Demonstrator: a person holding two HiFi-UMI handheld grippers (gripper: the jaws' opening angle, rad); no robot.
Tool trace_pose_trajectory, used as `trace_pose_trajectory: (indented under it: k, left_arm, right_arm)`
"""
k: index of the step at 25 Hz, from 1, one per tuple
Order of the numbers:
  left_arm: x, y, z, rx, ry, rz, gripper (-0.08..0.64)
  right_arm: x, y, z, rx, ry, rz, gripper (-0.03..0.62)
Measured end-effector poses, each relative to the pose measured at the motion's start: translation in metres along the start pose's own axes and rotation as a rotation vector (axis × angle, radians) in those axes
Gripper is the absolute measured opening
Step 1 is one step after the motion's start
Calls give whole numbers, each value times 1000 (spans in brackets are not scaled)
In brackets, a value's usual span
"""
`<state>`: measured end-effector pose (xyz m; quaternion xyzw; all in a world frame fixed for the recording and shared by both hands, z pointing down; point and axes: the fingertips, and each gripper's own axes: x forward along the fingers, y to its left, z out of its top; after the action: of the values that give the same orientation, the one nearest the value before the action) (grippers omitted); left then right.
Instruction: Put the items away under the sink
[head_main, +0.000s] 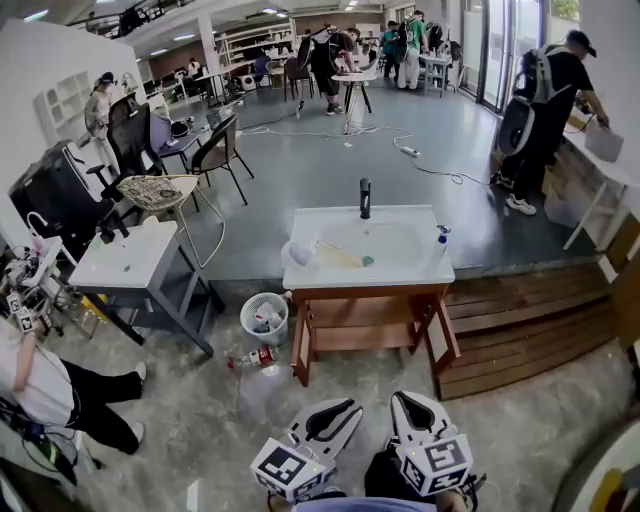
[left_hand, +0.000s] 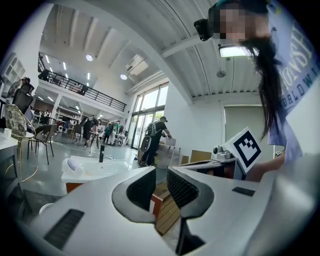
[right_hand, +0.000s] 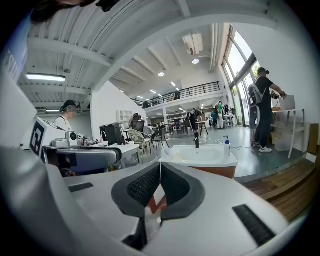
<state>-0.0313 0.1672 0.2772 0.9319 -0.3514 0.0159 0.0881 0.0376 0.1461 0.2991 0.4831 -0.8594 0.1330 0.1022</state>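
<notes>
You stand well back from the sink (head_main: 368, 268), with nothing picked up yet. The soap bottle (head_main: 441, 236) rests on its worktop, above the shelf (head_main: 362, 337). Your left tool (left_hand: 161, 169) is barely parted and your right tool (right_hand: 160, 164) pressed together, both empty. Step closer first.

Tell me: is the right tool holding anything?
No, the right tool has its jaws closed together with nothing between them.

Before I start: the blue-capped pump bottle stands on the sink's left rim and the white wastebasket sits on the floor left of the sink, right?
Not quite. The pump bottle stands on the sink's right rim, as the head view shows. The white wastebasket does sit on the floor left of the sink.
</notes>
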Motion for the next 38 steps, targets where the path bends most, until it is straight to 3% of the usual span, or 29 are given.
trace_pose_trajectory:
  k: [7,16,28,34,38]
  left_arm:
    - [109,16,24,-1,-12,-26,67]
    - [202,33,40,15,-3,13,67]
    - [240,50,34,26,23,112,67]
    - [272,56,31,11,37,90,67]
    - [301,60,33,8,42,34,67]
  right_arm:
    - [30,-106,36,-37,4,-42,20]
    - [67,-198,58,-45,8,3,20]
    - [102,-244,62,-51,7,68,20]
    - [100,-269,54,-31,26,49,20]
    - [105,-292,58,-14,26,8,20]
